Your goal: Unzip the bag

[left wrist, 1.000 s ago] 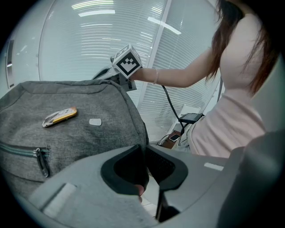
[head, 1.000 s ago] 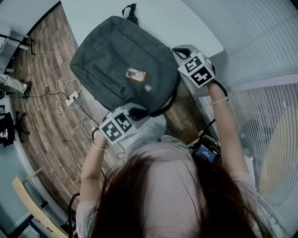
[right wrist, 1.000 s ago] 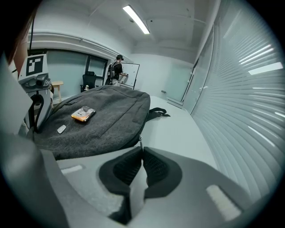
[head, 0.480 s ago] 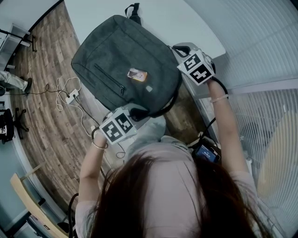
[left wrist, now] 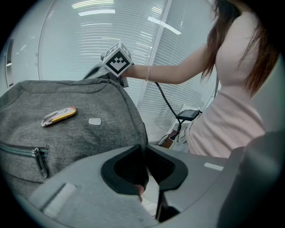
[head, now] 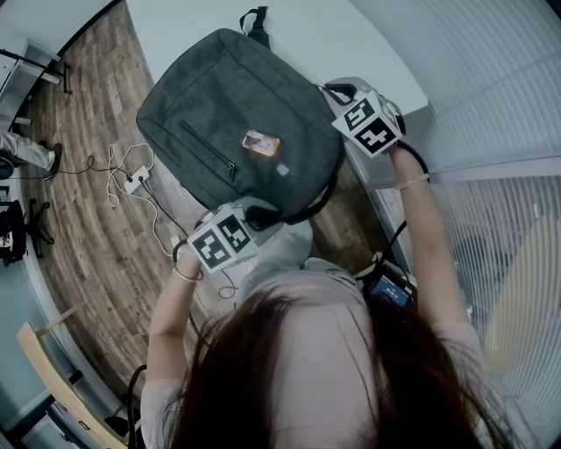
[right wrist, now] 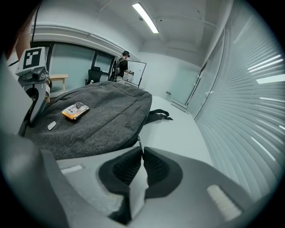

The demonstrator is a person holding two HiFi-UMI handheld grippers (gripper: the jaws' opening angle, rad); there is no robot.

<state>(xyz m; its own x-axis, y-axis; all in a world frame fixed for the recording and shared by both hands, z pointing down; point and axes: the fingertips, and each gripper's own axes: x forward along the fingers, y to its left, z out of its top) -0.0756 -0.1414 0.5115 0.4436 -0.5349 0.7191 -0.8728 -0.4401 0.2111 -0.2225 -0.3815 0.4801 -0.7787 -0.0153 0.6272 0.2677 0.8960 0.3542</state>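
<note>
Since a second ago the right gripper (right wrist: 141, 153) has crept a little along the bag's side and rolled slightly, while the left gripper (left wrist: 145, 152) has kept its place. The grey bag (head: 237, 114) has hardly stirred.

Nearest the person, the left gripper is clamped on the bag's near end. Its jaws are drawn in close, with the dark edge of the fabric (left wrist: 143, 141) running down between the pads. A black strap (head: 302, 210) loops off the bag just beside it.

At the bag's right side, by the right edge of the white table (head: 351, 39), the right gripper's jaws are all but together. They pinch the small metal zipper pull (right wrist: 140, 143) that hangs from the bag's seam.

The bag lies flat on the table, reaching from the near edge toward the middle, with its front face up. On that face are a slanting pocket zip (head: 206, 149), a small pale label (head: 279, 169) and an orange-and-yellow card (head: 261, 143). At the bag's far end a black carry handle (head: 254, 19) lies on the bare tabletop.

Past the table's left edge, on the wood floor (head: 88, 237), lies a white power strip (head: 133, 184) with its cable.
</note>
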